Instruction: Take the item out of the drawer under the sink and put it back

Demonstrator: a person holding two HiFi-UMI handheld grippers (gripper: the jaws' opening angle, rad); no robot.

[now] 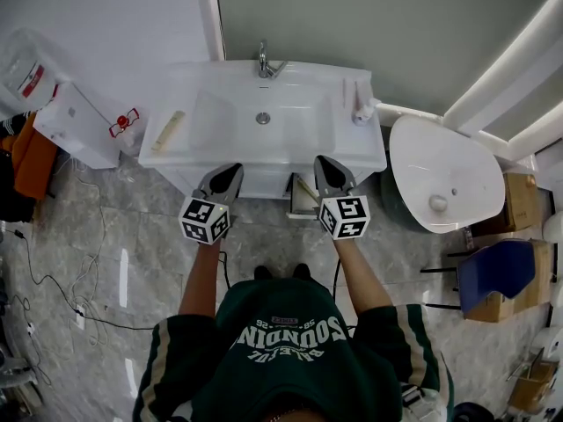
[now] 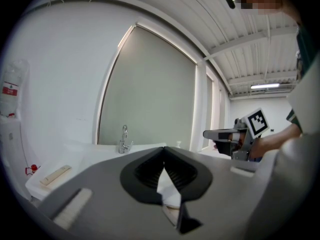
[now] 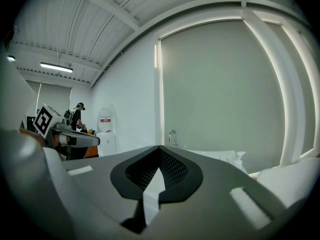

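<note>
The item cannot be made out: the drawer (image 1: 302,199) seems to jut open under the sink (image 1: 202,104), half hidden behind the right gripper (image 1: 319,162). That gripper and the left gripper (image 1: 235,170) are both closed tip to tip on nothing, grey jaws raised before the cabinet front. The sink is glossy white and rectangular, with a chrome tap (image 1: 264,61) and a flat tan bar (image 1: 167,132) on its left ledge

**Drawer under the sink, pulled partly out**

The drawer (image 1: 303,199) juts from the front of the white cabinet (image 1: 264,183) below the white sink (image 1: 233,121), a little right of the basin's middle. It is narrow and its inside shows pale beige from above. What lies inside is too small to tell.
</note>
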